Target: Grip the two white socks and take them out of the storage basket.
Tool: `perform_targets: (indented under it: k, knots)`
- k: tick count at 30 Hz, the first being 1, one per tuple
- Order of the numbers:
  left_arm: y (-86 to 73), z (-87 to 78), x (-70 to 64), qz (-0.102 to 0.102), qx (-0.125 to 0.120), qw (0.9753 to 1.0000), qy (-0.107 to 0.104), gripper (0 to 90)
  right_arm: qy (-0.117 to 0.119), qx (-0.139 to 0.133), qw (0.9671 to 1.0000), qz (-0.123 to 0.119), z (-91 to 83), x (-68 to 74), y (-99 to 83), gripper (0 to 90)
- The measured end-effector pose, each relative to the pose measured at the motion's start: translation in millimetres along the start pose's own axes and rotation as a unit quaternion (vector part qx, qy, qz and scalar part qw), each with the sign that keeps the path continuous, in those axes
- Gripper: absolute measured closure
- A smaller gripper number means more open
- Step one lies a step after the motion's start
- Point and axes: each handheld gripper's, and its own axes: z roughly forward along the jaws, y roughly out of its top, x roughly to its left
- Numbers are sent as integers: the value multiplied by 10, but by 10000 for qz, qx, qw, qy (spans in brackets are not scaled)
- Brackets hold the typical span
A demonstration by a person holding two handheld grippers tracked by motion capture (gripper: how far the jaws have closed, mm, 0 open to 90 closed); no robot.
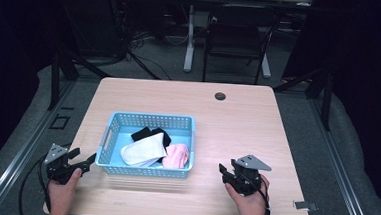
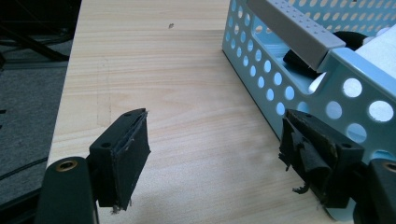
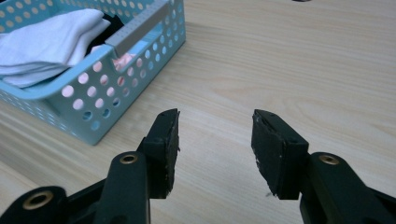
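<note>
Basket of light-blue perforated plastic (image 1: pixel 108 132) sits near bench (image 1: pixel 238 120) front-left edge, holding folded white, pink and black cloths. Left hand-held gripper (image 1: pixel 86 163) and right hand-held gripper (image 1: pixel 223 170) flank it, both released, probably readying a grab.

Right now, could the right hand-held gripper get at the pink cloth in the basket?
Probably yes: the right hand-held gripper is open beside the basket, and the pink cloth lies uncovered at the near right corner.
</note>
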Motion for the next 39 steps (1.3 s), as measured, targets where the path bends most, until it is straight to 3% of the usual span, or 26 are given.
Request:
perform_targets:
  k: [7,12,13,24,37,39]
  knots:
    - [2,0,-6,22,18,10000,-14,238,121,145,9997,-122,47,117,251,506]
    - [1,7,-1,-3,0,10000,-16,238,302,214,9992,-126,111,200,429,458]
    - [1,7,-1,-1,2,10000,-16,238,389,331,9986,-112,129,213,473,456]
    - [2,5,-1,-16,-7,10000,-29,238,534,611,9960,-366,300,382,746,458]
    - [4,5,3,-14,-17,10000,-34,238,773,805,9925,-490,571,625,1015,493]
    - [6,3,4,-11,-22,10000,-36,238,798,863,9915,-564,655,707,1069,497]
